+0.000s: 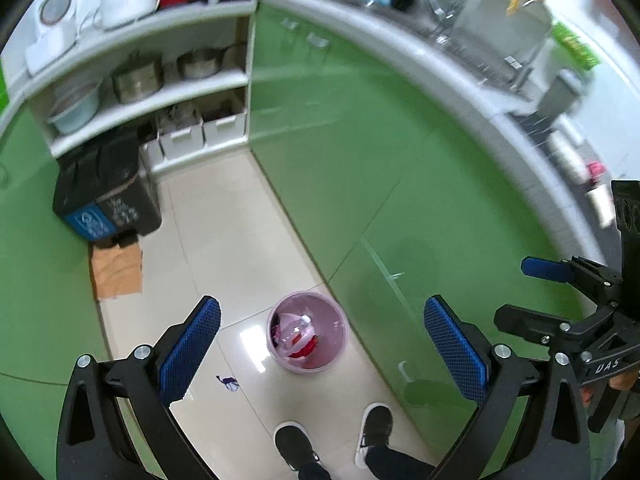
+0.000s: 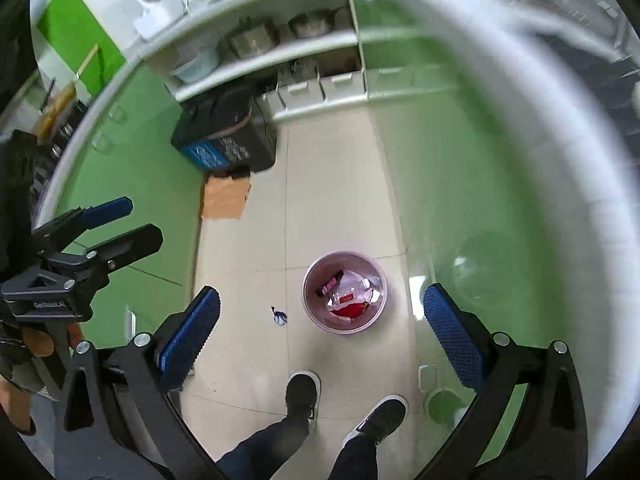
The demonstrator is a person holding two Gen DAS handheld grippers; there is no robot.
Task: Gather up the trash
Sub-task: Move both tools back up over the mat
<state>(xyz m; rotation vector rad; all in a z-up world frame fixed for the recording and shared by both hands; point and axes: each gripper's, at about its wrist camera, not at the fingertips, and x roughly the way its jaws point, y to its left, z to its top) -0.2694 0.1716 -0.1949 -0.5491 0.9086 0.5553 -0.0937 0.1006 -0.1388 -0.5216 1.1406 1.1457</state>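
I'm standing over the small round pink plastic bin (image 1: pixel 307 331) on the tile floor (image 1: pixel 224 216), w/ wrappers in it. A tiny purple scrap (image 1: pixel 227 382) lies just beside it. I should go down slow & straight onto that scrap. My left gripper (image 1: pixel 320 354) & right gripper (image 2: pixel 320 344) are both wide open, holding nothing.

purple scrap (image 1: pixel 227 383) on floor too small to identify (countertop items blurred).

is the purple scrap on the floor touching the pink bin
Apart. The right wrist view shows bare tile between the purple scrap and the pink bin.
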